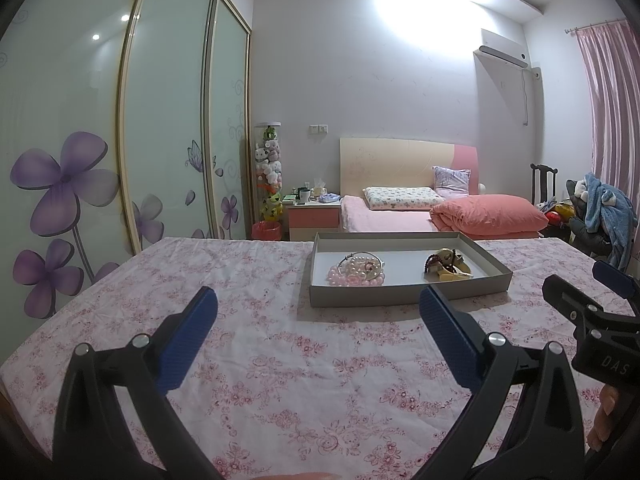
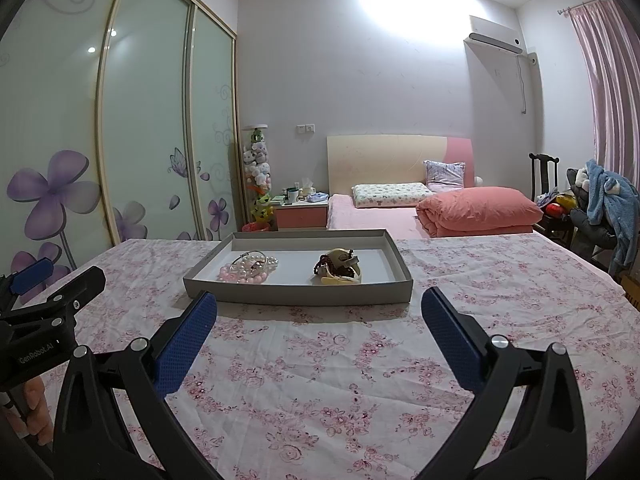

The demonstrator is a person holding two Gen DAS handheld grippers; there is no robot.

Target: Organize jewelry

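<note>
The left gripper (image 1: 318, 300) hovers over the floral cloth (image 1: 260, 344) with its blue pads (image 1: 188, 344) spread wide apart and nothing between them; the right gripper (image 2: 320, 304) hovers likewise, its pads (image 2: 454, 344) just as far apart and bare; each shows at the edge of the other's view, the right one at the left camera's right side (image 1: 592, 312) and the left one at the right camera's left side (image 2: 48, 304), so the two sit side by side near the table's front; a grey tray (image 1: 400, 300) lies on the cloth ahead of both, well apart from the pads, slightly right of centre for the left camera and slightly left of centre (image 2: 296, 294) for the right; inside it, toward its left, rests a heap of pink and white beads (image 1: 358, 272) with a thin metal bangle on top; toward its right, apart from the beads, sits a cream and dark piece (image 1: 446, 266) whose make is too small to tell; the same two heaps show in the right view, beads (image 2: 248, 268) and cream piece (image 2: 340, 268); behind the table stand a bed (image 1: 392, 220) with a pink quilt (image 1: 488, 212), a wardrobe (image 1: 120, 140) with purple flowers, and a curtain (image 1: 612, 112).
</note>
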